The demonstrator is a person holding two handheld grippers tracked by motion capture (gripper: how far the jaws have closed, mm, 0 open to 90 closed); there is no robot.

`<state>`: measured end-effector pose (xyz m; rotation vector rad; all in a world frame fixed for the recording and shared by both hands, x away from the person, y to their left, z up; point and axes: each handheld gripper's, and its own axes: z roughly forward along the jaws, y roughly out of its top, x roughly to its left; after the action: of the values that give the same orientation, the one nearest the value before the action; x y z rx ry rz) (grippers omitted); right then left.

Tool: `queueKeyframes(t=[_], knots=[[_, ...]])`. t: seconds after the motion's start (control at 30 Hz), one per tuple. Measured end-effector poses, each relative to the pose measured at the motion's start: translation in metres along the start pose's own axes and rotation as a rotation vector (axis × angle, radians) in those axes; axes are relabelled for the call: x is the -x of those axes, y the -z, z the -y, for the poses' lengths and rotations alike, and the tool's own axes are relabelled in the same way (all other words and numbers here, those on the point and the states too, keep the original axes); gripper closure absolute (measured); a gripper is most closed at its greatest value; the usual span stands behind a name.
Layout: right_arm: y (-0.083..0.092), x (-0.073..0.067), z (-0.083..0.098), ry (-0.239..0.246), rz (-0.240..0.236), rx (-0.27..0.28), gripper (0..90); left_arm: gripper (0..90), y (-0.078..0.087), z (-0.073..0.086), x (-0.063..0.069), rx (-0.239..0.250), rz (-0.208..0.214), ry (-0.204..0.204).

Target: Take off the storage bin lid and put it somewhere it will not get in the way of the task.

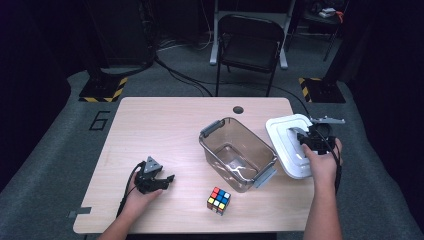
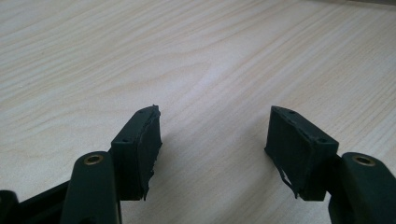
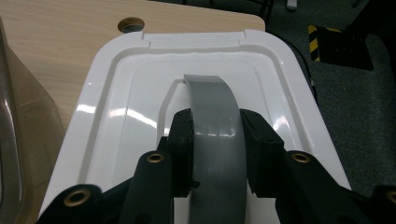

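At the left of the pale wood-grain worktop (image 1: pixel 150 130), the left gripper (image 1: pixel 167 179) rests low over bare wood, its black jaws released and standing apart with nothing between them; in the left gripper view the rubbery pads (image 2: pixel 149 149) look frayed at the edges. Toward the front edge, near the middle, sits a puzzle cube (image 1: pixel 219 200) with glossy coloured squares, well apart from both grippers. Behind it stands a clear, smoky plastic box (image 1: pixel 238 154), rectangular with rounded corners and a grey latch at each end, open on top and turned at an angle. Just beside the box on the right lies its lid (image 1: pixel 287 135), white, glossy and rounded at the corners, with a raised rim and a grey arched handle (image 3: pixel 215 121) across its middle. The right gripper (image 1: pixel 306 140) is clenched on that handle, one jaw pressed on each side of the smooth grey strap. The worktop has rounded corners and a round cable hole (image 1: pixel 238 109) near its far edge. Beyond it the room is dark, with grey carpet, a black folding chair (image 1: pixel 249 47), loose cables and yellow-black striped stand feet (image 1: pixel 104 89).
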<state>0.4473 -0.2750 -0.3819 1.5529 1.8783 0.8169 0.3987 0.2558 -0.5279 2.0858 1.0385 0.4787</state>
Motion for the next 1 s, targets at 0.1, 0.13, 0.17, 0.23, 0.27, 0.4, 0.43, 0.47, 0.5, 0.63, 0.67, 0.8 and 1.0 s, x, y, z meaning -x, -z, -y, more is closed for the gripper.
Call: queueKeyframes(t=[0.1,0.13,0.17,0.23,0.27,0.4,0.43,0.47,0.5,0.63,0.67,0.8,1.0], knots=[[-0.005,-0.001,0.002,0.001,-0.004,-0.009,67.1,35.3,0.000,0.000,0.000,0.000,0.000,-0.001],[-0.007,-0.001,0.003,0.000,-0.003,-0.007,67.1,35.3,0.000,0.000,0.000,0.000,0.001,0.000],[-0.009,-0.001,0.003,0.003,-0.002,-0.009,67.1,35.3,0.000,0.000,0.000,0.000,0.001,-0.001],[-0.012,-0.002,0.004,0.001,-0.004,-0.015,67.0,35.3,0.000,0.000,0.000,0.000,0.002,-0.001],[-0.013,-0.003,0.005,0.003,-0.002,-0.022,67.1,35.3,0.000,0.000,0.000,0.000,0.001,-0.001],[-0.020,-0.002,0.008,0.004,-0.007,-0.034,67.0,35.2,0.000,0.000,0.000,0.000,0.001,-0.001],[-0.022,-0.002,0.009,0.001,-0.009,-0.030,67.0,35.2,0.000,0.000,0.000,0.000,0.001,0.000],[-0.024,-0.003,0.010,-0.003,-0.007,-0.033,67.0,35.2,0.000,0.000,0.000,0.000,0.000,0.000],[-0.025,-0.002,0.011,0.004,-0.009,-0.033,67.0,35.3,0.000,0.000,0.000,0.000,0.001,0.001],[-0.031,-0.002,0.014,0.001,-0.007,-0.039,67.1,35.2,0.000,0.000,0.000,0.001,0.002,0.000],[-0.033,-0.002,0.015,0.004,-0.011,-0.038,67.0,35.2,0.000,0.000,0.000,0.001,0.001,0.000],[-0.040,-0.003,0.019,0.007,-0.013,-0.050,67.0,35.2,0.000,0.000,0.000,0.001,0.002,0.001],[-0.049,-0.006,0.023,0.001,-0.014,-0.074,67.0,35.2,0.000,0.000,0.000,0.000,0.001,-0.002]])
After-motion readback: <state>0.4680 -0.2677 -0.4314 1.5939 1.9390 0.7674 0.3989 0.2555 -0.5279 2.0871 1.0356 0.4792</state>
